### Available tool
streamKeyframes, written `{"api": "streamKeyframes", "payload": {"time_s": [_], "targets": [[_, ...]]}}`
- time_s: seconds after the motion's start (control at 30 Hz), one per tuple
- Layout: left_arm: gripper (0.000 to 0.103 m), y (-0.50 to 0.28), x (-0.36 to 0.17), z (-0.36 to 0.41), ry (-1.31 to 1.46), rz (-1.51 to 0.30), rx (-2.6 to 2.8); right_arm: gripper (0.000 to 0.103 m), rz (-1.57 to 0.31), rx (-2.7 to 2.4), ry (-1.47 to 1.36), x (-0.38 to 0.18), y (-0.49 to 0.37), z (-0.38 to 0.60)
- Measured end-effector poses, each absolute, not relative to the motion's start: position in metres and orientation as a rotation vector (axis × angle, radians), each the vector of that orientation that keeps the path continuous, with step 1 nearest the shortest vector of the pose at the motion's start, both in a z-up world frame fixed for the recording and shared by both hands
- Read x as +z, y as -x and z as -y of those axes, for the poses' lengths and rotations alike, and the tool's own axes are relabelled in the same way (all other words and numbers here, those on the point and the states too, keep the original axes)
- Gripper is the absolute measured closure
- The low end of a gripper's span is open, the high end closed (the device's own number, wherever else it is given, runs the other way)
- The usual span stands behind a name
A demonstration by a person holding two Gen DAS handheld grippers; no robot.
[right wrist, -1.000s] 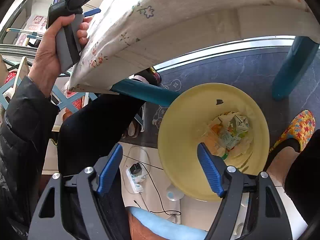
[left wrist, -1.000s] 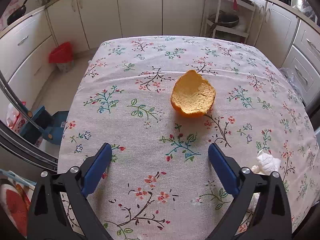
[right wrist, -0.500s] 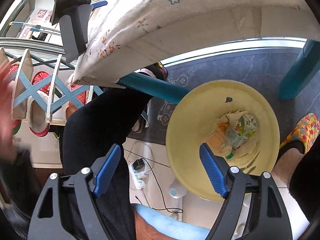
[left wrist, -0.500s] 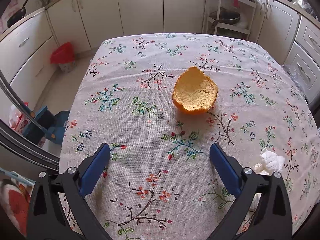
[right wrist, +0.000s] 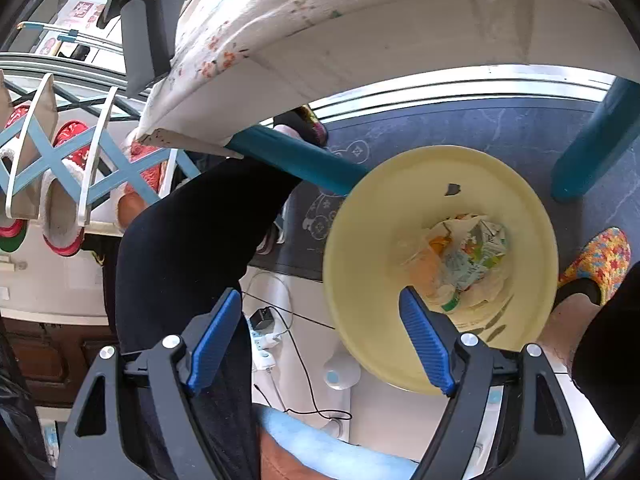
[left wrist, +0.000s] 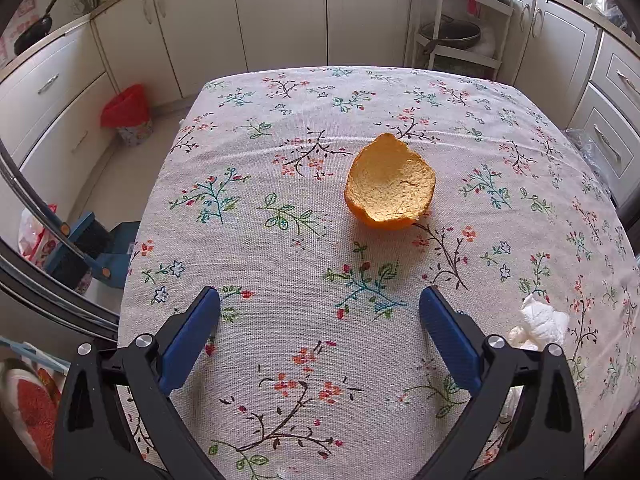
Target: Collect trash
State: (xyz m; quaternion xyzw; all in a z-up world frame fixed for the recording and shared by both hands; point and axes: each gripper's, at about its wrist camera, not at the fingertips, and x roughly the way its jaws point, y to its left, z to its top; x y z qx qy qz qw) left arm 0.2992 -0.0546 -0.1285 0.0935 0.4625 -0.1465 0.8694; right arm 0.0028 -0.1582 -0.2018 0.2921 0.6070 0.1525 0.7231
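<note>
An orange peel half point(left wrist: 390, 188) lies cupped side up near the middle of the floral tablecloth point(left wrist: 280, 152). A crumpled white tissue point(left wrist: 542, 326) lies at the table's right edge, just beside my left gripper's right finger. My left gripper point(left wrist: 320, 308) hovers open over the cloth, short of the peel, with nothing between its blue pads. Below the table edge, my right gripper point(right wrist: 320, 312) stands open and empty above the near left rim of a yellow bin point(right wrist: 368, 248). Crumpled wrappers and a carton point(right wrist: 468, 256) lie in the bin's bottom.
Teal table legs point(right wrist: 592, 140) stand beside the bin on a dark mat. The person's dark trouser leg point(right wrist: 188, 240) and a colourful slipper point(right wrist: 596, 256) flank it. A power strip with cables point(right wrist: 264, 344) lies on the floor. A red-lined bin point(left wrist: 126, 114) and cabinets stand beyond the table.
The left view barely shifted. In the right view the hand on the other gripper's handle slipped out of sight, and the bin drifted slightly right and down in the picture.
</note>
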Motion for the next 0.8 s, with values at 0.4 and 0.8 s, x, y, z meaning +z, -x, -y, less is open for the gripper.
{"api": "streamKeyframes", "payload": {"time_s": [0.4,0.8], "targets": [[0.007,-0.3,-0.129,0.055,-0.196,-0.967,-0.307,0.024,-1.353,0.329,-0.683,-0.205,0.0,0.164],[0.007,-0.299,-0.129,0.055,-0.196,-0.967,-0.306,0.024,-1.283,0.454,-0.512,-0.174,0.011,0.139]]}}
